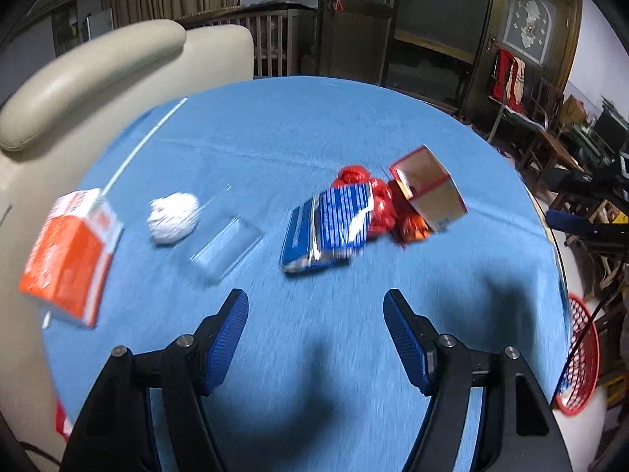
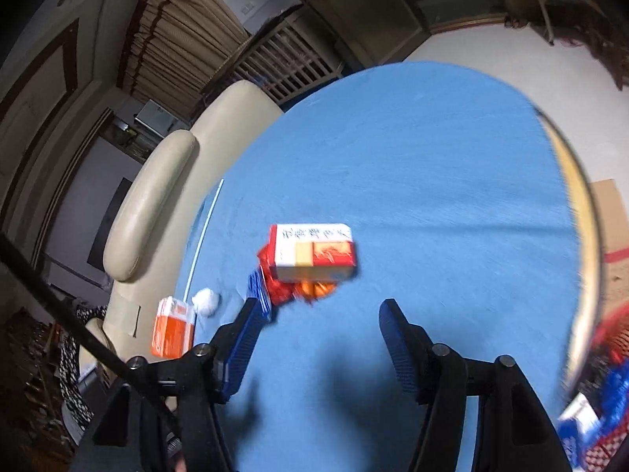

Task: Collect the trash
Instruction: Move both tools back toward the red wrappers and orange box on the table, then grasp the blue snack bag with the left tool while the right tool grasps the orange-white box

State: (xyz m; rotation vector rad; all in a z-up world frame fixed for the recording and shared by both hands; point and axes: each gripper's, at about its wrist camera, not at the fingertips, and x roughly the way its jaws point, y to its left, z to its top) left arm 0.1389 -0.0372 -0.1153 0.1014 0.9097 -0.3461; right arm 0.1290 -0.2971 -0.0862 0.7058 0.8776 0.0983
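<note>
Trash lies on a round table with a blue cloth [image 1: 275, 126]. In the left wrist view I see an orange carton [image 1: 70, 255] with a white straw, a crumpled white tissue [image 1: 173, 217], a clear plastic lid [image 1: 224, 249], a blue wrapper [image 1: 328, 230], red crumpled wrappers [image 1: 379, 206] and a red-edged cardboard box [image 1: 428, 187]. My left gripper [image 1: 315, 320] is open and empty above the cloth, short of the blue wrapper. My right gripper [image 2: 316, 324] is open and empty, just short of the red and white box [image 2: 314, 251] and the red wrappers [image 2: 281, 289].
A beige leather chair [image 1: 98, 74] stands against the table's left side. A red mesh basket [image 1: 582, 358] sits off the table's right edge and also shows in the right wrist view [image 2: 605, 405], holding blue and white packets. Wooden furniture stands behind.
</note>
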